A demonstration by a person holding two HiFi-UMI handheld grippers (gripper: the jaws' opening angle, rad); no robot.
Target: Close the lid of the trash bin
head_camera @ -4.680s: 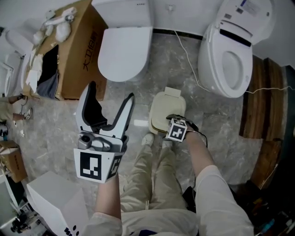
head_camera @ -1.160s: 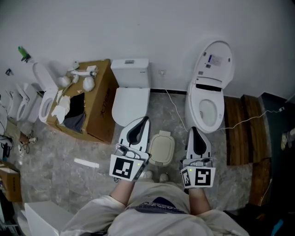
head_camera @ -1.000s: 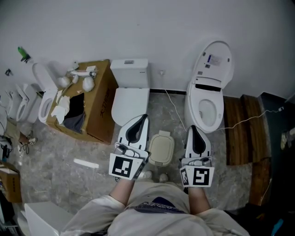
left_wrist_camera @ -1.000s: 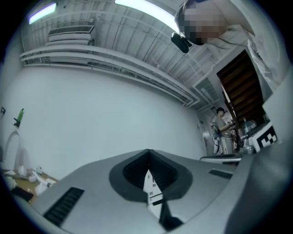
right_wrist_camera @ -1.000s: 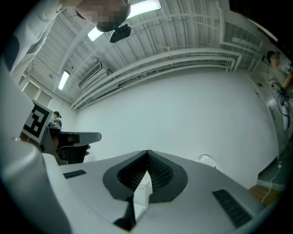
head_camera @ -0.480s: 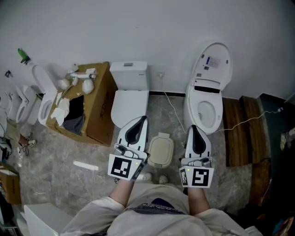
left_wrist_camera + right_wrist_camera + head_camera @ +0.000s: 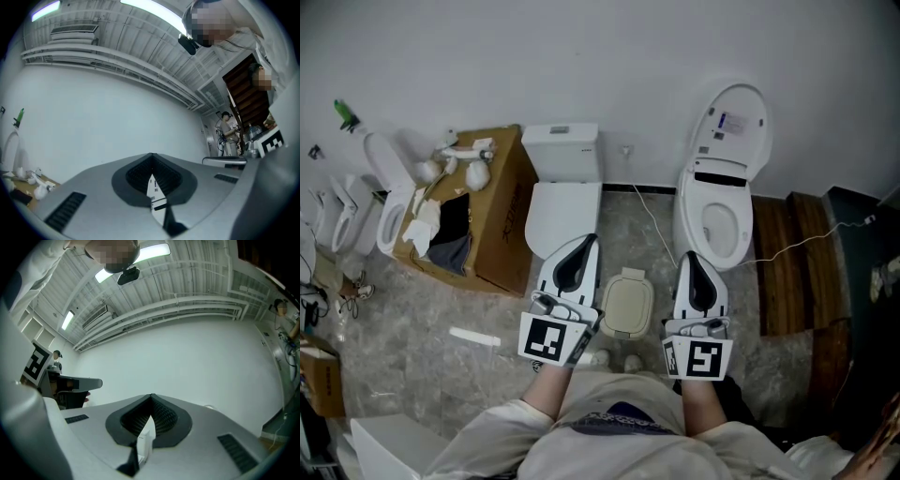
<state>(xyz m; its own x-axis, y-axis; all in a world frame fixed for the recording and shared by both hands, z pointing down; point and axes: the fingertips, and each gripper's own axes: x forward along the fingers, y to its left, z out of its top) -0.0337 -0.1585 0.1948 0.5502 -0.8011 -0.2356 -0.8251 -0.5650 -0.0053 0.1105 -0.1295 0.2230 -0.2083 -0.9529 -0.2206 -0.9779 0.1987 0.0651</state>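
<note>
Both grippers are up in front of me and pointing at the wall. The left gripper [image 7: 586, 246] has its jaws fully together with nothing between them, and the right gripper [image 7: 688, 261] is the same, pinched shut and empty.

The trash bin [image 7: 628, 306] sits on the floor [image 7: 441, 291] in front of my feet, and from the head view it falls in the gap between the two grippers. Its lid [image 7: 627, 300] looks flat on the body already, with the hinge tab at the far end, toward the wall.

I'd judge it a small, light plastic bin with a stiff lid on a simple hinge. It needs no grip — a downward push with closed jaws on the near edge, away from the hinge, should seat it. The stone floor looks smooth, so a push at an angle could send the bin sliding.

Now what I can't see. Neither gripper view shows the bin at all, only wall and ceiling. From straight above I can't tell whether the lid is fully seated or riding slightly proud, and the bin's sides and any pedal are out of sight.
</note>
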